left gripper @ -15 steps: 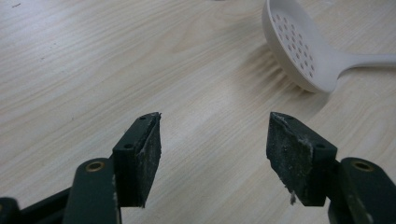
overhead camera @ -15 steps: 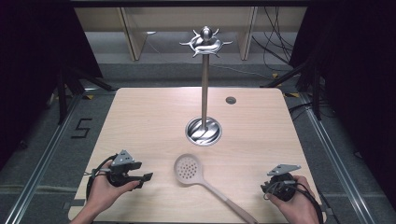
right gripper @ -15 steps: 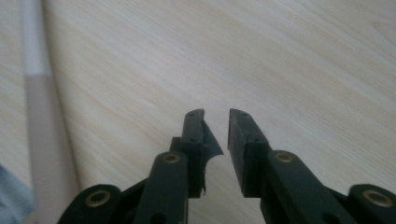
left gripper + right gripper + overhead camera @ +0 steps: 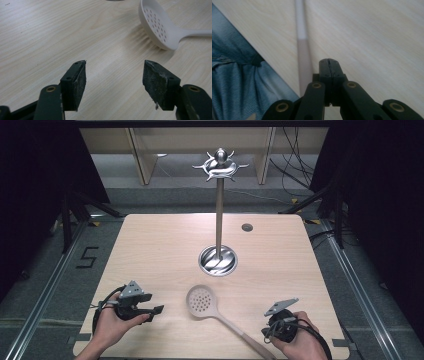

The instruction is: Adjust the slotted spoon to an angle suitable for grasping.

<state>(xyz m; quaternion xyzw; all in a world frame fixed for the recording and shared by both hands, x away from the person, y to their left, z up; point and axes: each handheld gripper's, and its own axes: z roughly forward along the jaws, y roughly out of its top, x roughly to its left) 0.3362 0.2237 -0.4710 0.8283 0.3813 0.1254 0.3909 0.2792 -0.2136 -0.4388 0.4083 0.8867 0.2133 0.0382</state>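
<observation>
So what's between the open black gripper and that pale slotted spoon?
Just bare light wooden table, seen in the left gripper view between the left gripper and the pale slotted spoon.

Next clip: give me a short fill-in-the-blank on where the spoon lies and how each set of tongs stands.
1. The slotted spoon lies flat on the ___.
2. The left tongs stand ___, with nothing between the jaws.
3. The right tongs are ___, beside the spoon's handle.
4. The metal stand rises from the table's ___.

Missing words: table; open; shut; middle

My left claw (image 4: 114, 75) sits with its jaws spread wide over bare table (image 4: 50, 37). Ahead to the right I see a pale slotted spoon (image 4: 160, 27), apart from the jaws.
</observation>
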